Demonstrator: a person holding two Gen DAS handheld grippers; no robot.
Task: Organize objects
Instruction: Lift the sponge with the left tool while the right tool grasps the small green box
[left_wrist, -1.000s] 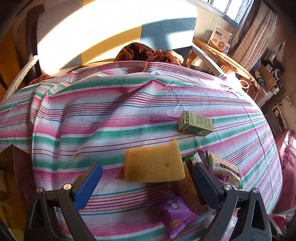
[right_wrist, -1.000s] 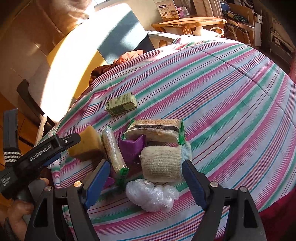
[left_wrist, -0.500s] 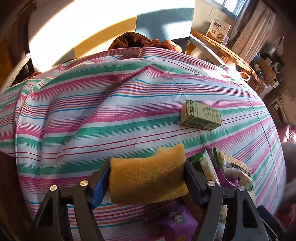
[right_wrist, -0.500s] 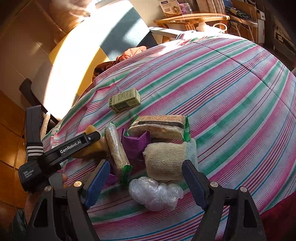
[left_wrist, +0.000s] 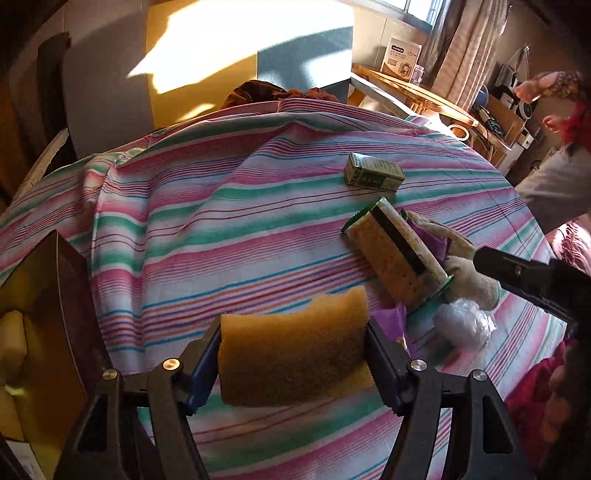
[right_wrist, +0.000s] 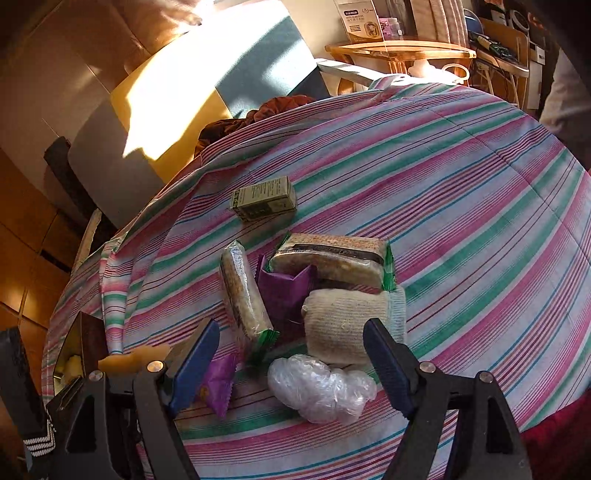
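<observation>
Clamped between the blue pads of the left gripper (left_wrist: 293, 363) is a yellow-brown rectangular foam sponge (left_wrist: 295, 354), squeezed so that its top edge bows upward; it is held clear of the pink, green and white striped bedcover (left_wrist: 221, 221). The right gripper (right_wrist: 291, 362) is seen with its jaws wide apart and nothing between the pads, poised over the near end of the heap of remaining things.

That heap lies on the bedcover to the right of the sponge: a clear crumpled plastic bag (right_wrist: 319, 387) nearest, a rolled cream knitted glove (right_wrist: 345, 325) just behind it, a purple foil packet (right_wrist: 284, 291) in the middle, a long clear-wrapped cracker pack (right_wrist: 243, 291) to the left, and a larger green-edged cracker pack (right_wrist: 332, 258) behind. A small olive-green cardboard box (right_wrist: 264, 197) lies apart at the far side. A small purple sachet (right_wrist: 216, 387) is partly hidden by the right gripper's left finger.

At the near left edge an open brown cardboard box (left_wrist: 44, 321) is visible, with pale yellow foam pieces already inside.

The step in hand appears to be the carrying of the sponge to that box. For the next move, the sponge would have to be brought leftward over the opening, lowered among the foam pieces, and released only once it is inside the walls.
</observation>
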